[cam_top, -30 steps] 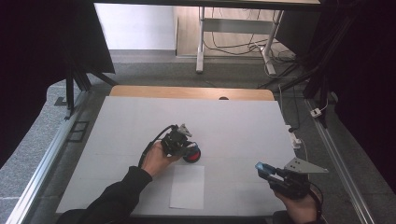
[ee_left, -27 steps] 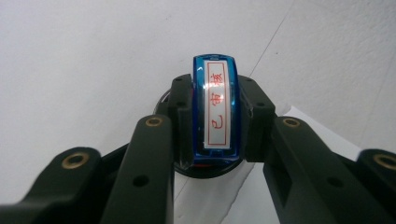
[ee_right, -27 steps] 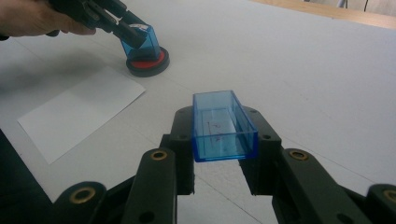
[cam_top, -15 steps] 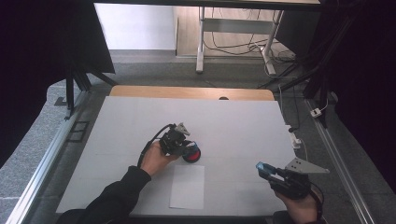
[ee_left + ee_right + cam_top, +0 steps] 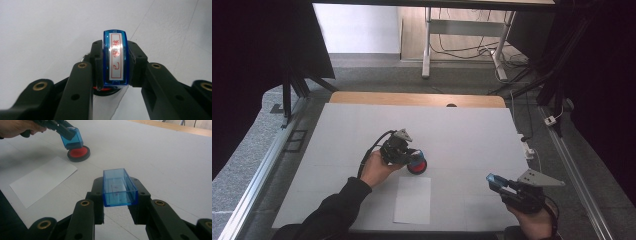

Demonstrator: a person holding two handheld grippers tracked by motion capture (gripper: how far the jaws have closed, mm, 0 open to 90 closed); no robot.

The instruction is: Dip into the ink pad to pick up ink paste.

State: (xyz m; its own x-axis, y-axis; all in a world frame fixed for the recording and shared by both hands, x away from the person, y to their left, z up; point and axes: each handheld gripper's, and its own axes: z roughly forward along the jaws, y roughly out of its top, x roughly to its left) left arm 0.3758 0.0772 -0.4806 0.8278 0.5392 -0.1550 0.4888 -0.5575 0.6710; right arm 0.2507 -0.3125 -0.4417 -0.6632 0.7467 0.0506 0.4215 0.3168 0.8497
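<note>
My left gripper (image 5: 115,65) is shut on a blue stamp (image 5: 115,58) with a white label bearing red characters. In the high view the left gripper (image 5: 411,155) holds the stamp over a round red ink pad (image 5: 418,166) in a black case. From the right gripper view the stamp (image 5: 72,138) sits at the ink pad (image 5: 79,153); whether they touch I cannot tell. My right gripper (image 5: 119,195) is shut on a clear blue box-shaped cap (image 5: 119,187), open side up, near the table's front right (image 5: 493,180).
A white sheet of paper (image 5: 413,200) lies flat just in front of the ink pad, between my two hands. The white tabletop (image 5: 472,130) stretches back to a wooden strip (image 5: 412,99). A metal rail (image 5: 579,185) runs along the right side.
</note>
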